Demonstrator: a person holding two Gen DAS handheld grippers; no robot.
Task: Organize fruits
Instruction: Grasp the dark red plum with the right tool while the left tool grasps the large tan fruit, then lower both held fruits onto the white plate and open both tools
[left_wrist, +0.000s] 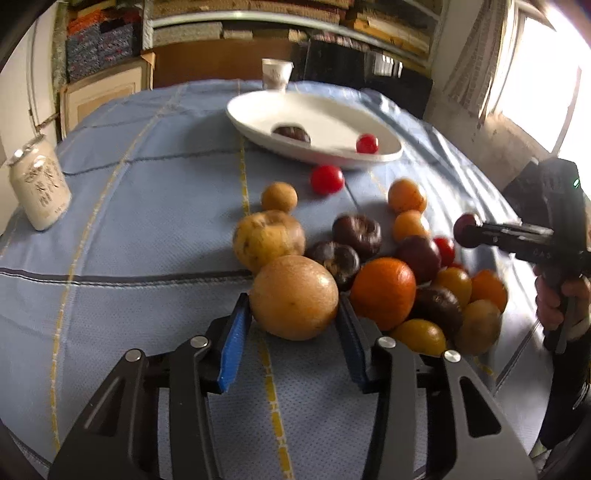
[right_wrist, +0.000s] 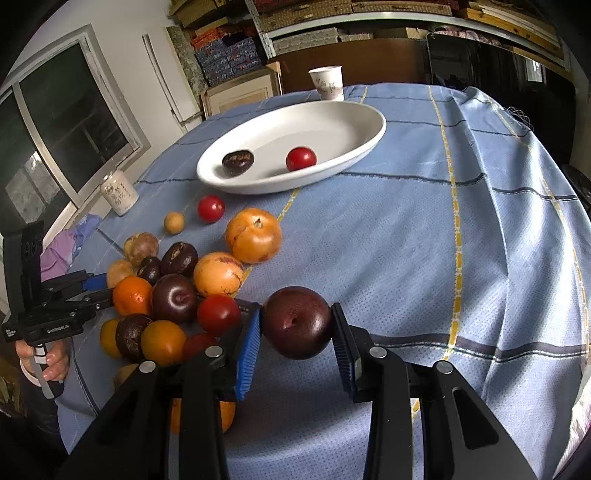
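Right gripper (right_wrist: 297, 345) clamped on dark plum (right_wrist: 296, 322), lifted clear — presumably bound for far white dish (right_wrist: 354, 155). Left gripper (left_wrist: 293, 334) spread apart, straddling tan fruit (left_wrist: 293, 297) — likely the next pick.

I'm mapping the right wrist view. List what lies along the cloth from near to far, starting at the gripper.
Right gripper shut on a dark plum → large orange fruit → white dish holding a dark fruit and a red tomato → paper cup.
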